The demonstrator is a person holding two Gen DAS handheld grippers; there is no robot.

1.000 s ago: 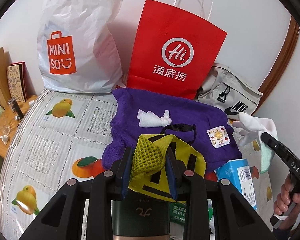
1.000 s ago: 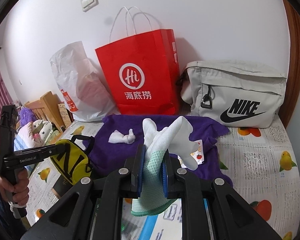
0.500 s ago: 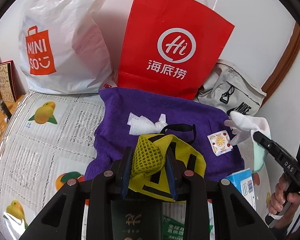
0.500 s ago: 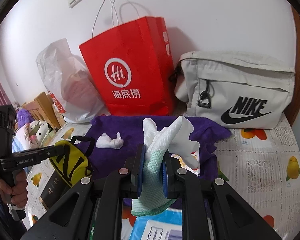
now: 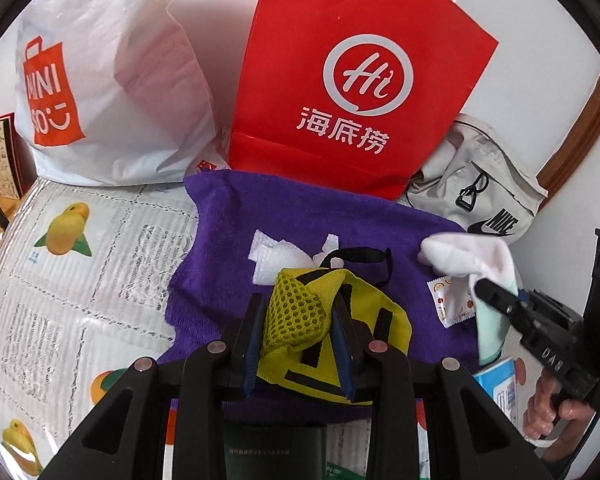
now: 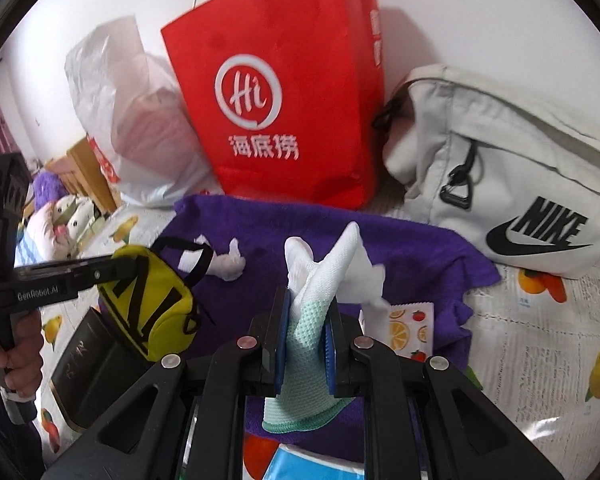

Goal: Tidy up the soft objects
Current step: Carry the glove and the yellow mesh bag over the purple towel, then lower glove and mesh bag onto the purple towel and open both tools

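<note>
My left gripper (image 5: pixel 298 320) is shut on the mesh side of a yellow pouch (image 5: pixel 340 336) with black straps, held over the near edge of a purple towel (image 5: pixel 228 248). In the right wrist view the same yellow pouch (image 6: pixel 152 304) hangs at the left. My right gripper (image 6: pixel 306 320) is shut on a white and mint knit glove (image 6: pixel 312 304), also above the purple towel (image 6: pixel 412 256). The glove (image 5: pixel 472 260) shows at the right of the left wrist view. A crumpled white tissue (image 5: pixel 278 258) and a fruit-print sachet (image 6: pixel 408 330) lie on the towel.
Against the wall stand a red paper bag (image 5: pixel 352 92), a white plastic bag (image 5: pixel 104 76) and a grey Nike bag (image 6: pixel 512 184). A dark box (image 6: pixel 92 364) and a blue packet (image 6: pixel 312 466) lie near the front. Fruit-print table cover (image 5: pixel 72 264) spreads left; plush toys (image 6: pixel 60 216) lie beyond.
Both grippers have moved forward and lower toward the purple towel and the bags, which now look larger. Each keeps its grip, pouch in the left, glove in the right.
</note>
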